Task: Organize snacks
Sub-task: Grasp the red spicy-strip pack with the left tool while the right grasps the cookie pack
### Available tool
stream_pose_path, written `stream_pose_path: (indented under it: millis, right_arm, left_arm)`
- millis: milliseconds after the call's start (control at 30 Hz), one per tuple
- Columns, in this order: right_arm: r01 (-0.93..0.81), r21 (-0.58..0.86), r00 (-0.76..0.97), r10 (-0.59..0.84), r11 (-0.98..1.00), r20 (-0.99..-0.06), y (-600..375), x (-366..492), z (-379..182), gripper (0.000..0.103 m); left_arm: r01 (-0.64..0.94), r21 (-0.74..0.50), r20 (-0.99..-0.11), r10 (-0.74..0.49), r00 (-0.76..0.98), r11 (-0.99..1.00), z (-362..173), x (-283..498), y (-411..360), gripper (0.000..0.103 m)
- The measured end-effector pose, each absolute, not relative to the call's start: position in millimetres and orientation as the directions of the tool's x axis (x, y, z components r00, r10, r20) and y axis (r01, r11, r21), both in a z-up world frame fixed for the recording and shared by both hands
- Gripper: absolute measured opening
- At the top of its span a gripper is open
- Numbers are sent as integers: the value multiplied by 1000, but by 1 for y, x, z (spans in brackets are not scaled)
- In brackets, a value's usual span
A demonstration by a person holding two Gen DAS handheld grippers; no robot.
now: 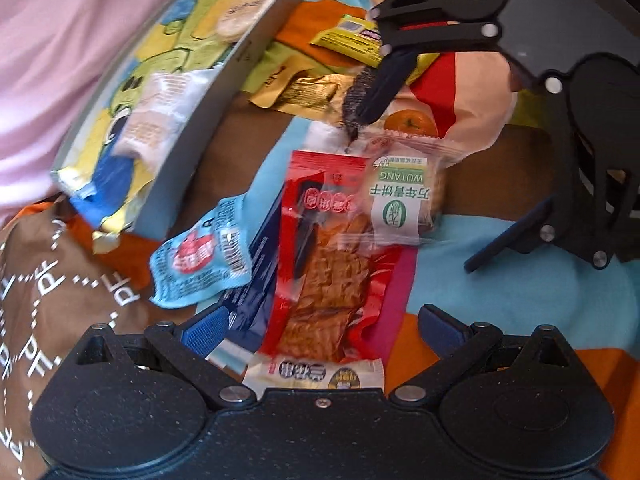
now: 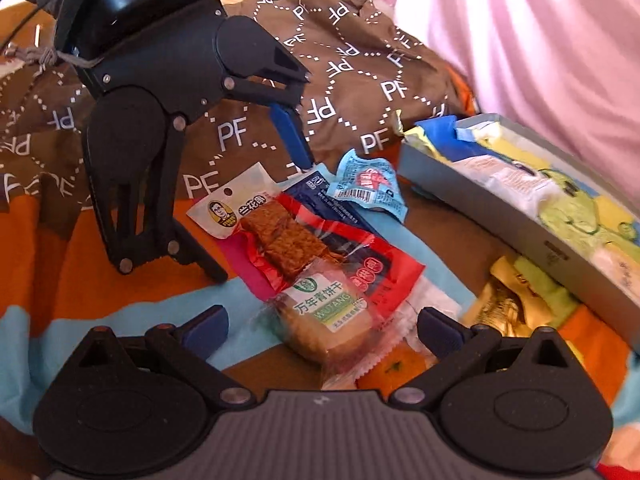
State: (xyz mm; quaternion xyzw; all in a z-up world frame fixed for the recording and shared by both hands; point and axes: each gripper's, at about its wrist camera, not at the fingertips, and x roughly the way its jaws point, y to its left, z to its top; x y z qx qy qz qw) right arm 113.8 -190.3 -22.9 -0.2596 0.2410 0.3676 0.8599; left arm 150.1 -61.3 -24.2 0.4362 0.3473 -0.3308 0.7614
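A red pack of brown dried tofu lies on a colourful cloth. On its far end rests a clear biscuit pack with a green label. My left gripper is open, its fingers either side of the red pack's white end. My right gripper is open too, straddling the biscuit pack without pinching it. A light blue packet and a dark blue pack lie beside the red one.
A grey box holding several snacks stands nearby. A gold packet and a yellow packet lie next to it. A brown "PF" bag and pink fabric border the area.
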Motion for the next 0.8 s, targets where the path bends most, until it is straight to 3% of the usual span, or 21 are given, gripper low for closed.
stream_pose_path:
  millis: [133,233,400,500,800]
  right_arm:
    - [-783,-262,590,541,564,-599,-193,123,-26,99]
    - [-794,-239,572,553,559,-606,-194,127,-28,94]
    - [-800,-237,561,548,551,-621,-193,124,-27,85]
    - [-795,-235,563,536,559,-630,-192,123,-25,79]
    - [-767,-225,581,502,600,-641,-193,113,-18,70]
  left_arm:
    - [817,404,-836,-198,512,411,-24,161,-66,101]
    - [824,375,-849,-201,489,424,-24,168,-67,95]
    - [849,314,-868,-234,438,425,-25,171,-64,72]
    - [846,288,-870,-246,427,448,-25,172,-60,67]
    - [789,168,-889,-255,380,591,-20,171,-49,62]
